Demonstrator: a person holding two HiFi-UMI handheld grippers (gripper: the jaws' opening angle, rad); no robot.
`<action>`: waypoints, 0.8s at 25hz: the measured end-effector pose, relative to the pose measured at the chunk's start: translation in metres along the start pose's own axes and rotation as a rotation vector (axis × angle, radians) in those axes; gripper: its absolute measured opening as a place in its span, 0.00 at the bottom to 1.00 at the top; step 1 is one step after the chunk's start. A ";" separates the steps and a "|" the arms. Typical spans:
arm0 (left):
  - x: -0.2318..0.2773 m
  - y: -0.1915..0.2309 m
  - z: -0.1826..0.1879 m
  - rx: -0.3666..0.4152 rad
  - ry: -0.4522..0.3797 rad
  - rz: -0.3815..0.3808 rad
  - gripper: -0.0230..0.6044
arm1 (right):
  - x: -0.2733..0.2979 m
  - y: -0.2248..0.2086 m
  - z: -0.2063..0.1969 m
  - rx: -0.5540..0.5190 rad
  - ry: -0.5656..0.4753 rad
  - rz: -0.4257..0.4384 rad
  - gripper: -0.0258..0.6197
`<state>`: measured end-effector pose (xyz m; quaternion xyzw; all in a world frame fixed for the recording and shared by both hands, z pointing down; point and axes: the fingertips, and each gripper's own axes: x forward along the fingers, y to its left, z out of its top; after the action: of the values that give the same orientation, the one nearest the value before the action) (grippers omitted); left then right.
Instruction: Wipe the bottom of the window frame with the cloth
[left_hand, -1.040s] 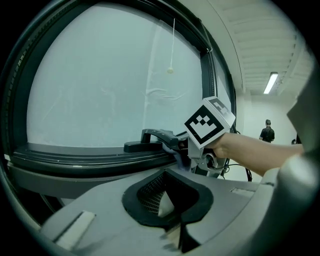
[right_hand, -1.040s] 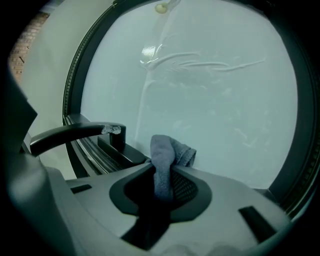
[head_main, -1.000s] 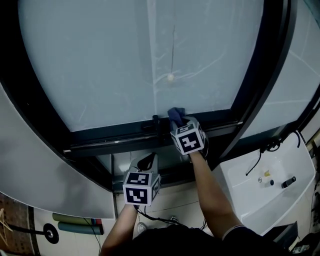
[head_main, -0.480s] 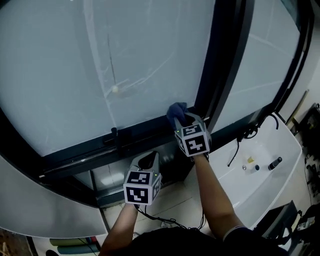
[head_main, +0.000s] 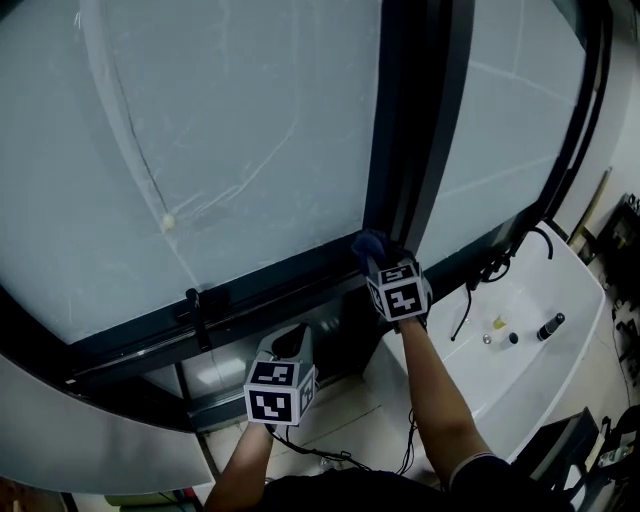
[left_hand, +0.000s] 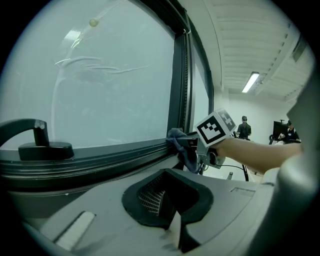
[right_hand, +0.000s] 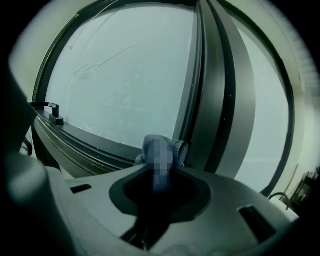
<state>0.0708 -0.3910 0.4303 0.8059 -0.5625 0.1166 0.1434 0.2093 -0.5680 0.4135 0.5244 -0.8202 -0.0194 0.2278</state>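
The dark bottom window frame (head_main: 270, 290) runs below the frosted pane. My right gripper (head_main: 380, 260) is shut on a blue cloth (head_main: 370, 243) and presses it onto the frame right at the foot of the dark vertical post (head_main: 405, 130). In the right gripper view the cloth (right_hand: 160, 152) bunches out of the right gripper (right_hand: 157, 180) against the frame rail (right_hand: 85, 142). My left gripper (head_main: 291, 335) hangs lower and to the left, below the frame, shut and holding nothing. From the left gripper view (left_hand: 172, 220) the cloth (left_hand: 182, 147) shows on the frame (left_hand: 115, 157).
A black window handle (head_main: 200, 305) sticks up from the frame to the left of the cloth. A white basin (head_main: 520, 360) with small items and a dangling cable (head_main: 480, 280) sits at lower right. A cord with a bead (head_main: 167, 222) hangs on the glass. People (left_hand: 244, 127) stand far off.
The right gripper has slid the cloth rightward along the bottom frame, from beside the handle to the vertical post. The left gripper has stayed low below the frame.
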 end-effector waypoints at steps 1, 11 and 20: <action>0.000 0.002 -0.001 -0.003 0.004 0.010 0.05 | 0.001 -0.002 0.001 0.005 -0.012 -0.001 0.17; -0.030 0.029 -0.012 -0.060 -0.009 0.120 0.05 | -0.007 0.041 0.012 -0.014 -0.051 0.072 0.17; -0.094 0.074 -0.030 -0.100 -0.038 0.202 0.05 | -0.027 0.156 0.036 -0.083 -0.091 0.165 0.17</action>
<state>-0.0320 -0.3222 0.4324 0.7390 -0.6485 0.0869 0.1604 0.0717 -0.4817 0.4135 0.4438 -0.8686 -0.0583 0.2124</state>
